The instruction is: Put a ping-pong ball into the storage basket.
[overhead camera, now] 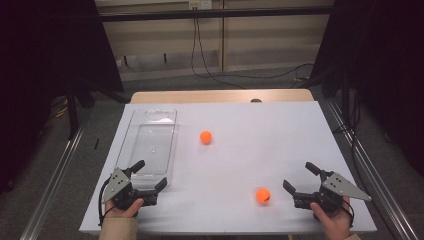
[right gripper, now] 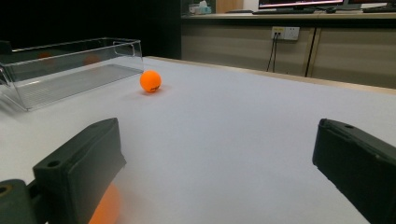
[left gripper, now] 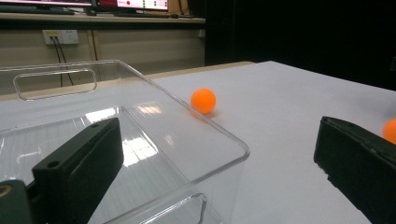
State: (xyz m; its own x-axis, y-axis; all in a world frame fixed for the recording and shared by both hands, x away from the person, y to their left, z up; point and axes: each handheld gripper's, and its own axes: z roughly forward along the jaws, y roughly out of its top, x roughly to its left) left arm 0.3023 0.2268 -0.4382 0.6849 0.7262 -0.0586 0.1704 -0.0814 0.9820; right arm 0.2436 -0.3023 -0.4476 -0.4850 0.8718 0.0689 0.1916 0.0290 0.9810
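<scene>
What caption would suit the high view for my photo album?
Two hand-held grippers, left and right, open on a white table with two orange balls and a clear tray.

A white table (overhead camera: 280, 130) stands on grey floor (overhead camera: 250, 80). Behind it runs a beige wall (overhead camera: 260, 35) with black cables (overhead camera: 200, 55). Dark curtains (overhead camera: 45, 50) flank both sides.

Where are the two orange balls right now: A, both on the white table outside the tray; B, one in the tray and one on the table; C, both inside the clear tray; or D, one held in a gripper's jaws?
A: one orange ball lies right of the clear tray, the other ball lies near the right gripper, and both sit on the bare white table.
</scene>
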